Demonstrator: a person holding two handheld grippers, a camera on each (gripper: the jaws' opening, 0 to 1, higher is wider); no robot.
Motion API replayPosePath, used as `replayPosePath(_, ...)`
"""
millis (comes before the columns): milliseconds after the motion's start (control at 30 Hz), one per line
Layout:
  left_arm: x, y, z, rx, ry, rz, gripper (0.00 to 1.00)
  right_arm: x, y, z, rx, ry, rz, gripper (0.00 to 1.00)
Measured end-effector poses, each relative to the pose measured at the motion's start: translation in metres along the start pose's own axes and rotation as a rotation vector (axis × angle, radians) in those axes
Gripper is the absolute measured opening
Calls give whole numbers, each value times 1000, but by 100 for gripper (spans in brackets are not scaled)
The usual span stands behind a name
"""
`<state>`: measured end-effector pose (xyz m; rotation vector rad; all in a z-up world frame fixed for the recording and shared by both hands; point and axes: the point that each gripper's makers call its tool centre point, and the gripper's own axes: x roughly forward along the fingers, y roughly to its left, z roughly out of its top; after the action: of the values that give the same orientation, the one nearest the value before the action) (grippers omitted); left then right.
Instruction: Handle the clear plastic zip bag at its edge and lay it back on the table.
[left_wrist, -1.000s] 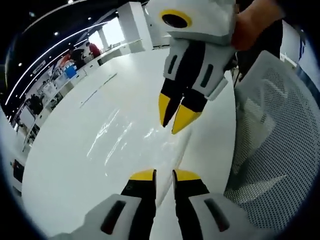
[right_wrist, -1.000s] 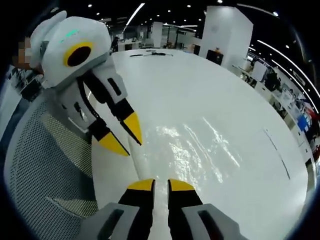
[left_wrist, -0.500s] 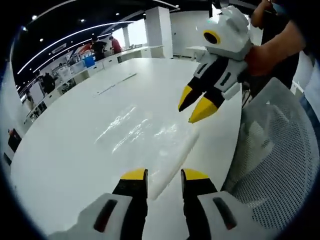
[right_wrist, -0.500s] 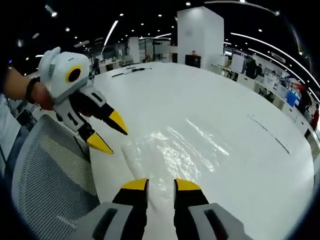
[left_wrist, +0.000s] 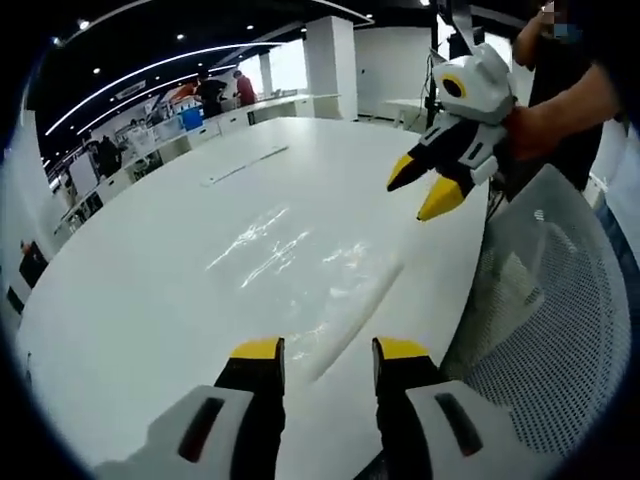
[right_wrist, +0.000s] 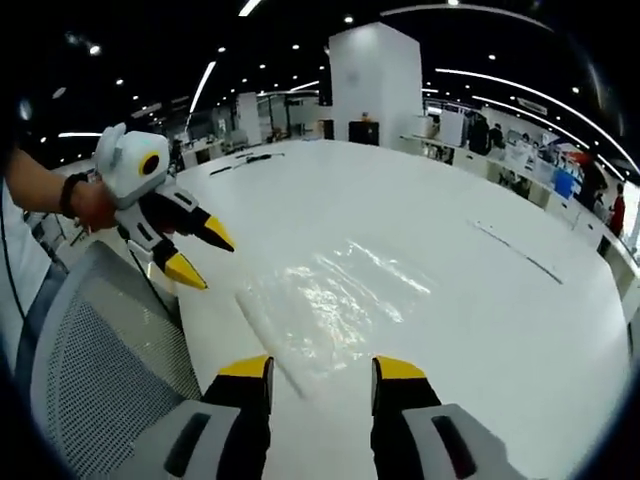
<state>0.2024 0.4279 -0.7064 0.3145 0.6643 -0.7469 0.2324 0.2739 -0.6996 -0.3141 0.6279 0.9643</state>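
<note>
The clear plastic zip bag (right_wrist: 335, 300) is seen lying flat on the white tabletop (right_wrist: 480, 330), near its edge, glossy and creased. In the left gripper view the bag (left_wrist: 310, 275) is spread just ahead of the left gripper (left_wrist: 322, 352), whose jaws are parted and grasp nothing. The right gripper (right_wrist: 320, 368) is likewise released — its yellow tips stand apart above the bag's near edge, touching nothing. Each gripper is also seen from the other's view, held off the tabletop beside a mesh chair back (left_wrist: 545, 330) — the left (right_wrist: 195, 250), the right (left_wrist: 425, 185).
</note>
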Motion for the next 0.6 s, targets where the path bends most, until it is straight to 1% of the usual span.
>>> replayPosePath(133,-5,3,-3,-30,-11,8,36,-13,-2,-1,33,-20,-19,41)
replayPosePath(233,-9,3,-5,-39,-14,9,38,-18,-4,-6,62,-20,-25,45)
replayPosePath(367,-12,3,-6,-47,-17,15,39,-27,-4,-15,70,-15,-36,46)
replayPosePath(533,-16,7,-10,-56,-25,26,42,-36,-5,-16,87,-32,-55,47)
replayPosePath(600,-16,11,-15,-53,-15,29,42,-40,-5,-17,91,-35,-58,48)
